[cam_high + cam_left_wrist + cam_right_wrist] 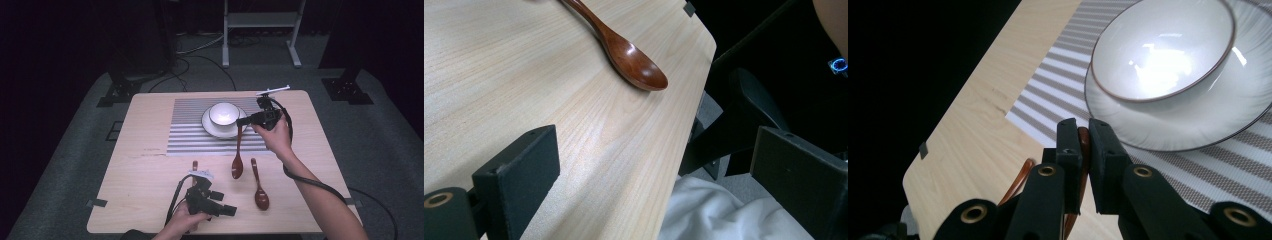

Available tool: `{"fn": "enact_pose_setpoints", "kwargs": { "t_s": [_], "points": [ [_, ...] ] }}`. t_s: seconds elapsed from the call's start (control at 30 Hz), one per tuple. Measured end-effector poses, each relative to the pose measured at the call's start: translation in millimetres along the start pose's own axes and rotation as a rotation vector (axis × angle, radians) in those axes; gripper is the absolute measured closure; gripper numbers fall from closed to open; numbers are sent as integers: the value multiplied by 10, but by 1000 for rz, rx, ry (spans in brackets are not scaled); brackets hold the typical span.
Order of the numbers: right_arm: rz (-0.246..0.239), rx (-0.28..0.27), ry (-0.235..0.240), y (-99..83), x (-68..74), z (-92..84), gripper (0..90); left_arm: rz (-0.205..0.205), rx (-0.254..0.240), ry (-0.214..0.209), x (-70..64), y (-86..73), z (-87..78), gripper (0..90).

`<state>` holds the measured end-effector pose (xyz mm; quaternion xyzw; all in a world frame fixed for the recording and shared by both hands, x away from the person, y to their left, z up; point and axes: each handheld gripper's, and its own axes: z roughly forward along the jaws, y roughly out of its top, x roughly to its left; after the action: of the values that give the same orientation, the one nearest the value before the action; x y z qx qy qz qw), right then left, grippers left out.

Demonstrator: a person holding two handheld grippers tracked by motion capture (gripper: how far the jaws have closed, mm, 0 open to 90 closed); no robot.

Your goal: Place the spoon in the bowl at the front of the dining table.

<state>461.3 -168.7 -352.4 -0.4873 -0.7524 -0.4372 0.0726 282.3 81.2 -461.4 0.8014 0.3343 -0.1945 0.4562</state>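
Right claw clamped on spoon beside bowl, second spoon nearby, left claw wide.

A pale wooden table stands on grey carpet in a dark room.

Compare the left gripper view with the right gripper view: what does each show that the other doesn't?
Left gripper view: a spoon lying near the table edge, the left gripper with open jaws holding nothing, and white cloth below the edge.

Right gripper view: a white bowl on a plate, on a striped mat, and the right gripper shut on a brown spoon handle.

Both: the pale wooden tabletop and a brown wooden spoon, though a different one in each.
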Motion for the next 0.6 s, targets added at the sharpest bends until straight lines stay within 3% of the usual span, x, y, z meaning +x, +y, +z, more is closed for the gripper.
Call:
{"fn": "enact_pose_setpoints", "kwargs": {
  "t_s": [0.6],
  "points": [
    [81, -93, -51, 347, -169, -45, 835, 2, -2, -1, 5, -5, -8, 45]
  ]
}}
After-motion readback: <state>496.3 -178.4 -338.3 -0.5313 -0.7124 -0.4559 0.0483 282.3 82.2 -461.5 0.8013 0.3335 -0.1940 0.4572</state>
